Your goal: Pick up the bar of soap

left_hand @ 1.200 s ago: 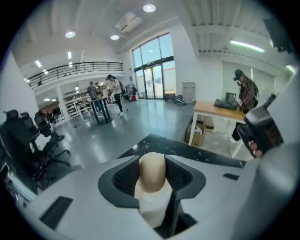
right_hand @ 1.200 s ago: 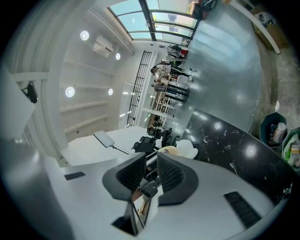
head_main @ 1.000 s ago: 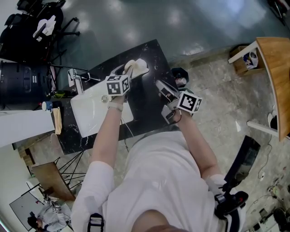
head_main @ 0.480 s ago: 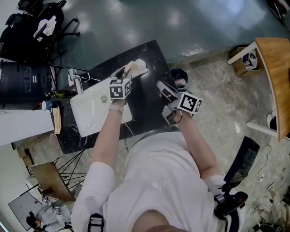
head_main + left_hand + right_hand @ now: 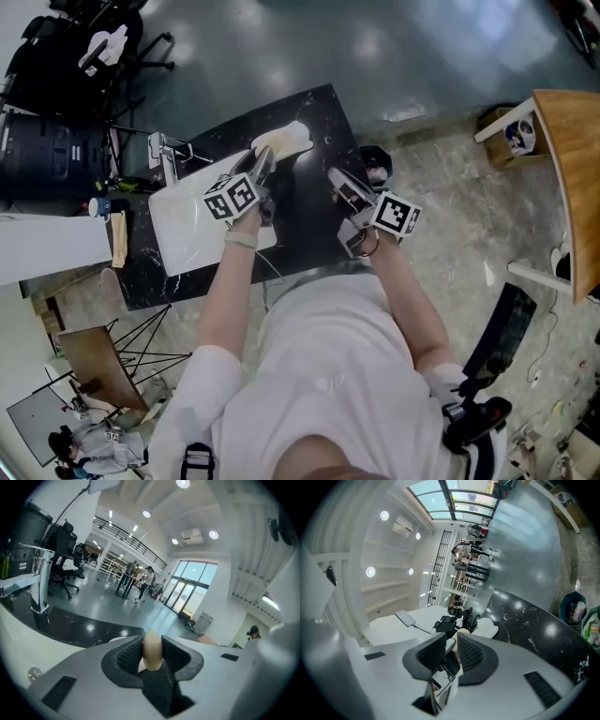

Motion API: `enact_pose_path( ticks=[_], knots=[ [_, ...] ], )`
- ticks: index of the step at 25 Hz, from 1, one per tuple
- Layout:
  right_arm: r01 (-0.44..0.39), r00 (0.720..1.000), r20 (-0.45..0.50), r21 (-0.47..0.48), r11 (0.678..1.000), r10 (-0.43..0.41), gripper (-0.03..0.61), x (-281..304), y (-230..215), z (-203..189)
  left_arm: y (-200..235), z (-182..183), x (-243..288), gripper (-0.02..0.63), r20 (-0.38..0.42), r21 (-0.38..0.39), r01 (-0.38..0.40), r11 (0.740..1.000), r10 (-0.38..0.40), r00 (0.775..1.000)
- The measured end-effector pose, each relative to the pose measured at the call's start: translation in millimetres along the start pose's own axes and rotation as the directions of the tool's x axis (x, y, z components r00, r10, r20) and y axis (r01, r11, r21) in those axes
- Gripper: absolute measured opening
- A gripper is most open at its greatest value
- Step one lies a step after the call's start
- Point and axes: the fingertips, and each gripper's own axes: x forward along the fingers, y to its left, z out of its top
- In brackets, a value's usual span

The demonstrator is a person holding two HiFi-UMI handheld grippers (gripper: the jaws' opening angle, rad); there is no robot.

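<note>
Soap (image 5: 152,652) is what we find in the left gripper (image 5: 152,645): a smooth cream-coloured bar stands on edge between the two ribbed black pads (image 5: 127,657), and both pads press against its flat sides, so the jaws are held about halfway apart by the bar's thickness. From the head view we see that left gripper (image 5: 263,161) reaching over the black marble counter (image 5: 305,211), by the far right corner of the white sink (image 5: 183,246), with its tips just beside a pale, lumpy shape (image 5: 286,141) lying on the counter; we cannot tell what that shape is, nor whether the bar is clear of it. A chrome faucet (image 5: 161,150) stands at the far edge of the sink. The right gripper (image 5: 451,649) grips nothing: its jaws stand close together with only a slim gap between them, and through that gap we see only the scene beyond. In the head view the right gripper (image 5: 337,180) hangs over the counter's right part, well apart from the left one.
</note>
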Motion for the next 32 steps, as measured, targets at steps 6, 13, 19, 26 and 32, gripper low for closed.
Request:
enact_pose_path(
  ticks=[6, 13, 19, 26, 32],
  knots=[
    [-0.026, 0.999, -0.044, -0.019, 0.999, 0.025, 0.084, 11, 14, -16, -12, 25, -46, 0.126, 0.162, -0.129, 0.084, 0.988, -0.062, 0.985],
    [-0.076, 0.992, -0.108, -0.052, 0.996, 0.070, 0.084, 29, 42, -37, -28, 44, -107, 0.126, 0.324, -0.256, 0.208, 0.944, -0.119, 0.939],
    [-0.138, 0.981, -0.144, -0.068, 0.988, 0.127, 0.084, 42, 73, -49, -24, 37, -158, 0.126, 0.373, -0.361, 0.198, 0.911, -0.054, 0.926],
    [-0.172, 0.970, -0.185, -0.077, 0.982, 0.155, 0.084, 53, 97, -65, -25, 28, -194, 0.126, 0.488, -0.474, 0.328, 0.817, -0.066, 0.870],
    [-0.192, 0.962, -0.214, -0.076, 0.978, 0.172, 0.084, 55, 109, -77, -29, 16, -211, 0.126, 0.549, -0.507, 0.407, 0.759, -0.079, 0.832]
  ],
)
